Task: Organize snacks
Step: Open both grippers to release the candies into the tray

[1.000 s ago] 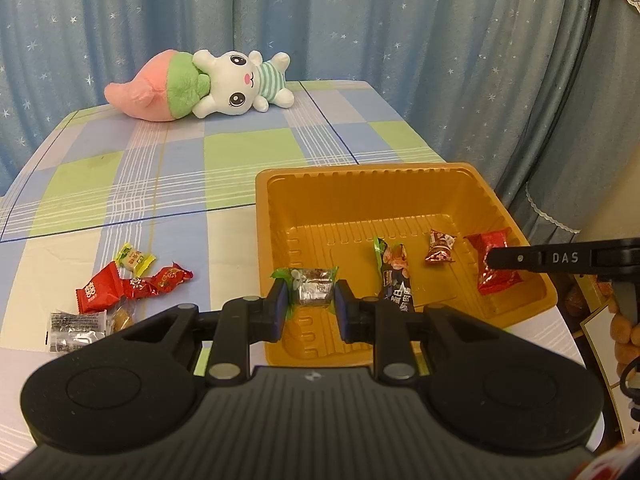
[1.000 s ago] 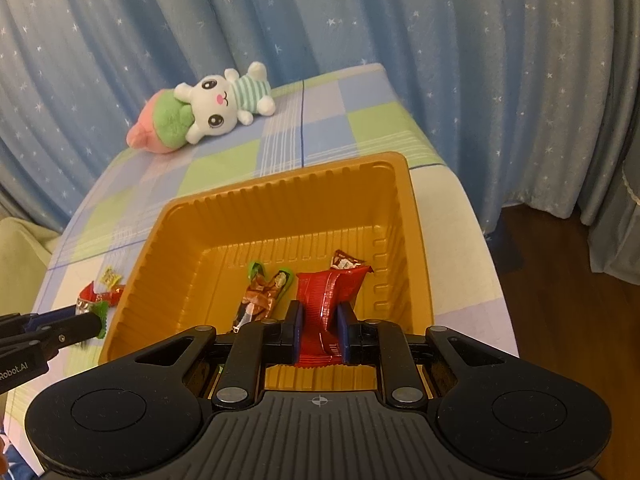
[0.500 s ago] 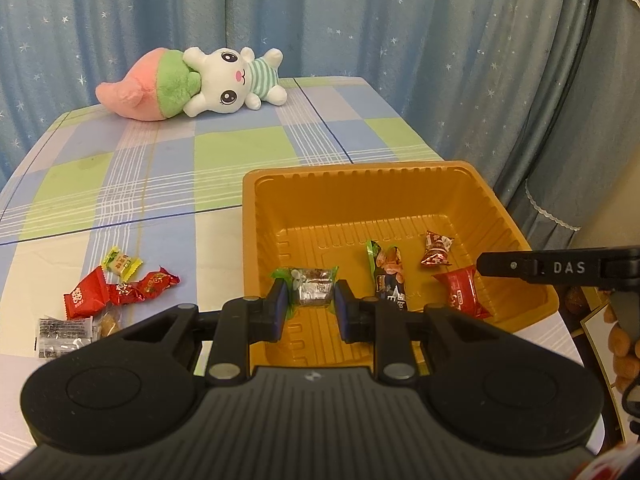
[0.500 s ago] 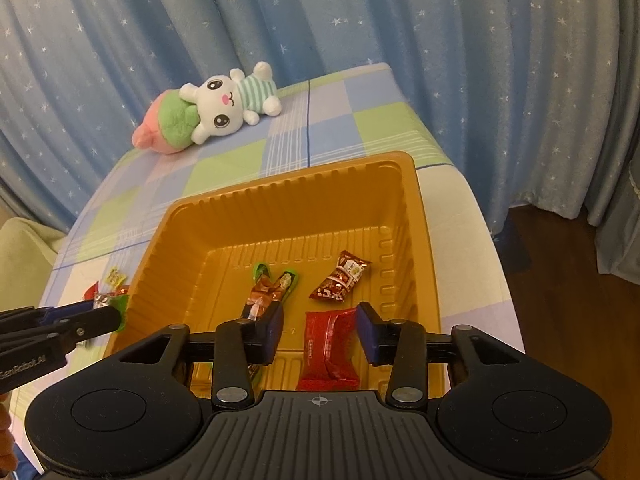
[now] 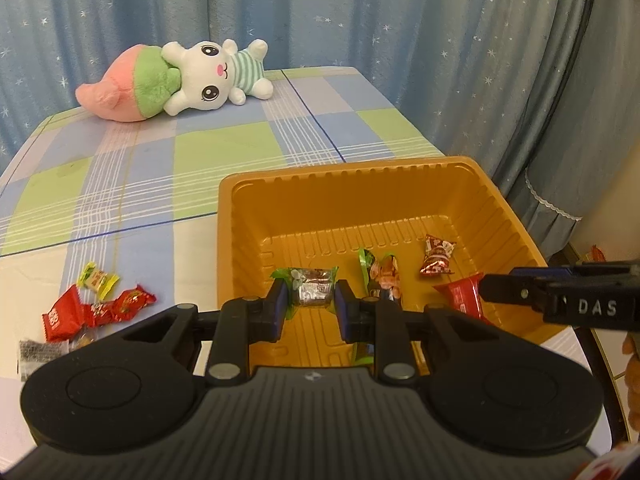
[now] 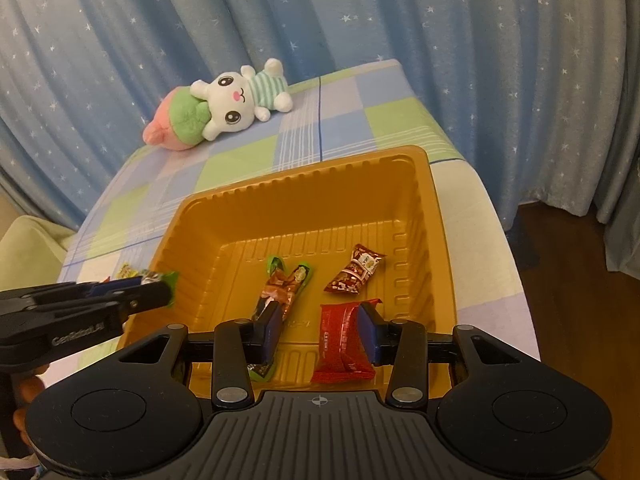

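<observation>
Blue starry curtains are seen behind a checked tabletop (image 5: 224,148). An orange tray (image 5: 352,178) holds three snacks. A green-wrapped candy (image 5: 313,286) is pinched by the left gripper (image 5: 310,306) above it; release seems next. Right gripper (image 6: 320,334) fingers are spread around a dropped red packet (image 6: 340,344).

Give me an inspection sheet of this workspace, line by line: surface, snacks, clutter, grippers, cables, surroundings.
Surface: table under a checked cloth.
Job's things: orange tray holds a red pack, a brown candy and a long green-ended snack; loose snacks lie left of the tray.
Clutter: plush bunny at the far edge.
Grippers: left gripper shut on a silver candy; right gripper open over the red pack.
Cables: nothing seen.
Surroundings: starry blue curtains.
</observation>
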